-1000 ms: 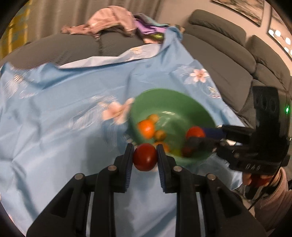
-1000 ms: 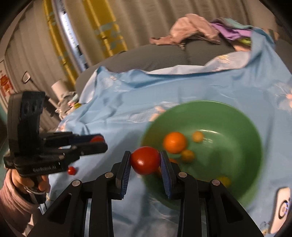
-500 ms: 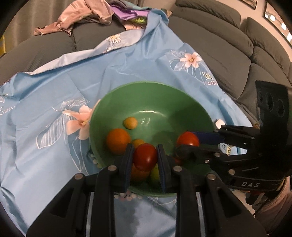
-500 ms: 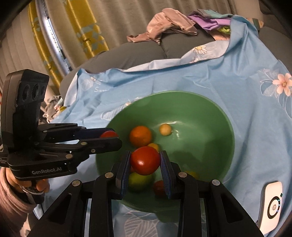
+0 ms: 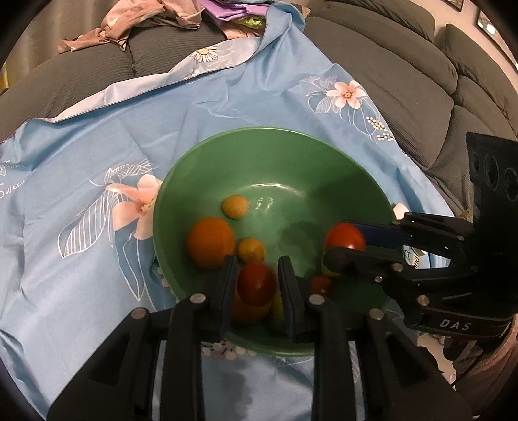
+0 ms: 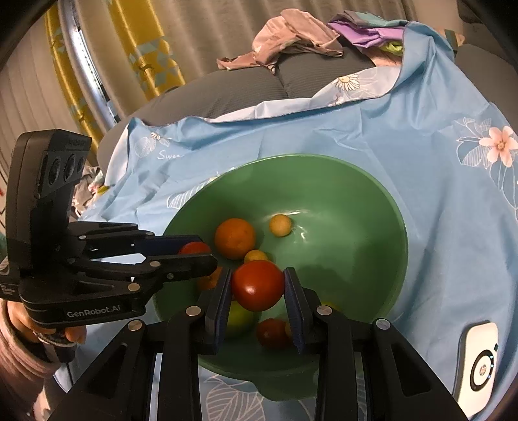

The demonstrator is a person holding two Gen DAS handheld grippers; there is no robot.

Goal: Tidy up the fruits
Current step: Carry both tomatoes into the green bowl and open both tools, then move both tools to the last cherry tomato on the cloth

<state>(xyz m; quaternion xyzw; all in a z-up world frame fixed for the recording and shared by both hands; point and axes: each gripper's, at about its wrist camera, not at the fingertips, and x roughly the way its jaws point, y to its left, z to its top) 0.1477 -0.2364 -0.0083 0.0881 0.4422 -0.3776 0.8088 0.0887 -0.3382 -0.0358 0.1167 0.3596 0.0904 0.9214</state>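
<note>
A green bowl [image 5: 291, 155] [image 6: 356, 207] on the blue cloth holds an orange [image 5: 210, 243] [image 6: 234, 238], small yellow fruits [image 5: 235, 206] and a small red one [image 5: 320, 284]. My left gripper [image 5: 257, 281] hangs over the bowl's near side. Its jaws are opening, and a blurred red tomato [image 5: 255, 285] sits loose between them with a gap at each pad. My right gripper [image 6: 258, 285] is shut on a second red tomato [image 6: 258, 286] [image 5: 344, 236] above the bowl's middle. In the right wrist view the left gripper [image 6: 207, 251] reaches in from the left.
A blue flowered cloth [image 5: 81, 162] covers a grey sofa [image 5: 388, 64]. Crumpled clothes [image 5: 145, 19] lie at the far edge. A white device [image 6: 479, 366] rests on the cloth right of the bowl. A person's hand [image 6: 19, 324] holds the left gripper.
Both grippers came forward from the bowl's edge to over its inside. The left jaws have parted slightly and its tomato now sits loose and blurred between them.
</note>
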